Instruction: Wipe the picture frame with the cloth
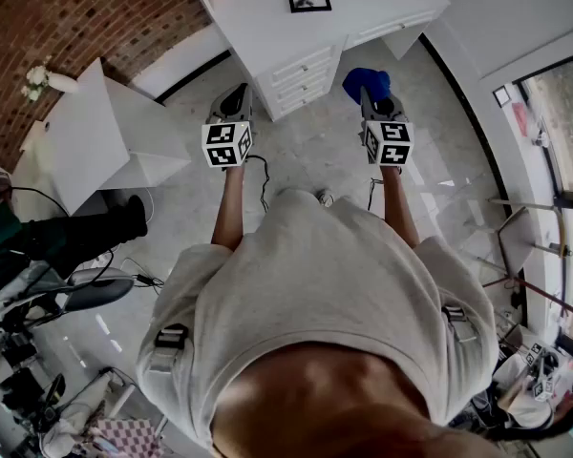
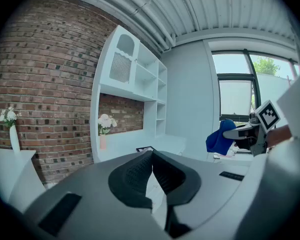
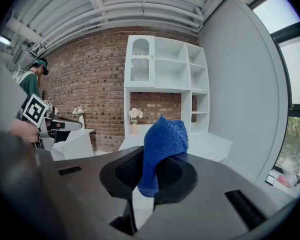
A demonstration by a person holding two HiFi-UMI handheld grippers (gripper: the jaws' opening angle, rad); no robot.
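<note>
Desk first: the wide white desk with drawers (image 1: 258, 27) stands in front of us, by the red brick wall (image 1: 76, 27). We are not yet close to it, and both grippers hang in the air, well apart from its top. Our left gripper (image 1: 237, 93) has its jaws pressed together with nothing between them. Our right gripper (image 1: 368, 94) is clamped on the blue knitted cloth (image 3: 162, 144), which stands up out of the jaws in a thick fold. The small black picture frame (image 1: 308, 0) seems to lie flat on the desk top, well apart from the cloth. We judge the step in hand to be the approach. To do it well, we should lay the free fold flat on the frame. The empty left gripper should steady one edge so the frame does not slide.
</note>
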